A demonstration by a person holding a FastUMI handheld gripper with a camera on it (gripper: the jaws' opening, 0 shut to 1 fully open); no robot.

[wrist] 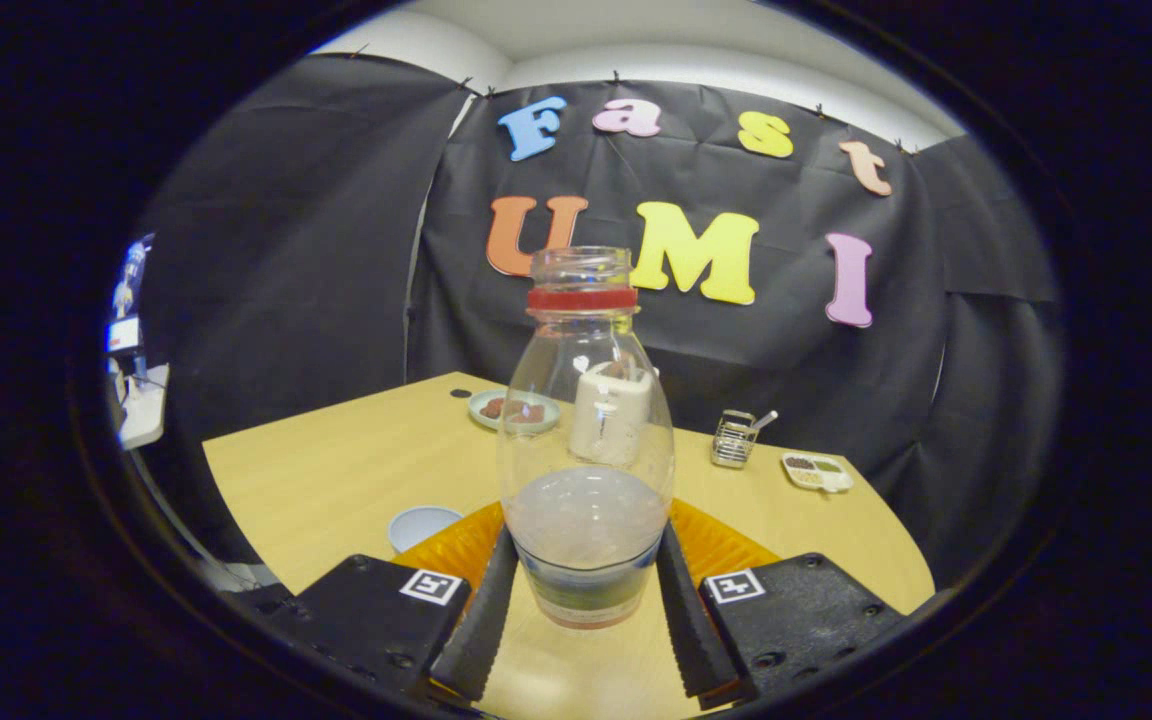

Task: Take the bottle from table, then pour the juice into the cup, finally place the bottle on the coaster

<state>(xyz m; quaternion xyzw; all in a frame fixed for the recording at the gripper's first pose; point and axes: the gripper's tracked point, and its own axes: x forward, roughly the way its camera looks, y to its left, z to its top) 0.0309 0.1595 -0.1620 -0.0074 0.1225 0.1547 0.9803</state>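
Claw [586, 600] level, fingers clamping upright bottle [586, 440] above table [336, 480].

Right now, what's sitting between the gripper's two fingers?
In the gripper view, the bottle stands upright between the gripper fingers, which press on its lower body from both sides. The orange coaster lies just behind it.

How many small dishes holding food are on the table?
2. A round plate sits beyond the bottle held between the jaws of the gripper; a divided tray lies further along, beside the wire holder. The bottle may hide others.
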